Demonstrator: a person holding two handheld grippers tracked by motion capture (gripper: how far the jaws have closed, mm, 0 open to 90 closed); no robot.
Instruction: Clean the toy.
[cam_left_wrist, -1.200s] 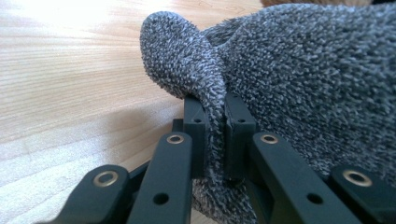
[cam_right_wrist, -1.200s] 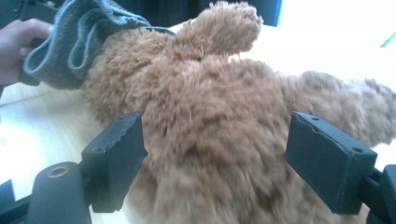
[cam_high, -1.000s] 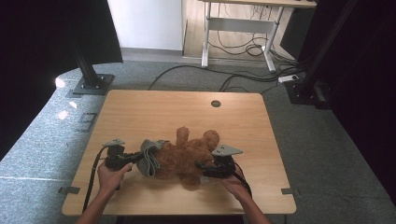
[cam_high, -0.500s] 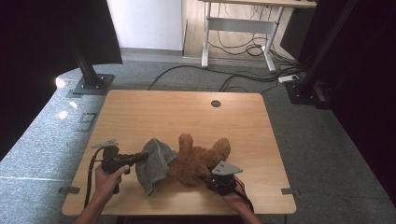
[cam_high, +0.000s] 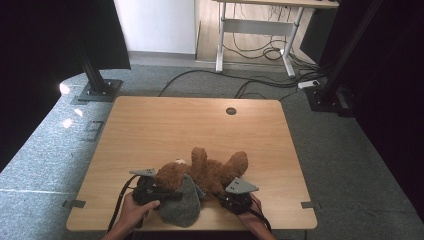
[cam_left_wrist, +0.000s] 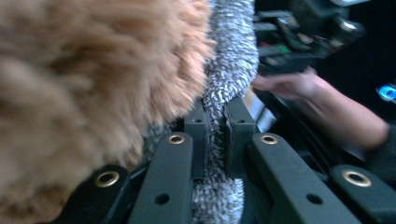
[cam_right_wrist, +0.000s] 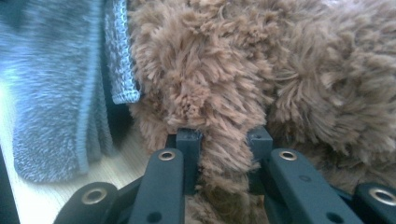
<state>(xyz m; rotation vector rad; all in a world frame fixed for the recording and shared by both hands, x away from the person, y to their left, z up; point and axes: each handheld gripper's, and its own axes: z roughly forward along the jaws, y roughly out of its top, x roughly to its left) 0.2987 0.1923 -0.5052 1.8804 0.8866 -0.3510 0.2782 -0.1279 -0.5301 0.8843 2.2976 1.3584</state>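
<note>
A brown plush bear (cam_high: 210, 172) is lying on its back near the front edge of the wooden worktop (cam_high: 170, 125), its limbs spreading toward the far side, with a grey fleecy garment (cam_high: 181, 202) draping over its lower body and reaching down to the worktop's near edge. The left claw (cam_high: 172, 195) is coming in from the bear's left side, held in a hand (cam_high: 134, 212) at the bottom of the high view, and it is clamping a fold of the grey fabric: in the left gripper view the cloth (cam_left_wrist: 224, 93) is running up between the two black jaws, pinched tight, while the bear's fur (cam_left_wrist: 93, 70) is pressing in against the left jaw. The right claw (cam_high: 226, 196) is sitting at the bear's right side, just beside the garment's edge, and its jaws have just been closing; in the right gripper view they are squeezing a tuft of the brown plush (cam_right_wrist: 224, 154), which is bulging between the pads, with the stitched hem of the grey garment (cam_right_wrist: 122, 70) hanging to the left over the pale worktop (cam_right_wrist: 112, 177). The two claws are lying near each other, with the bear and its cloth between them.
</note>
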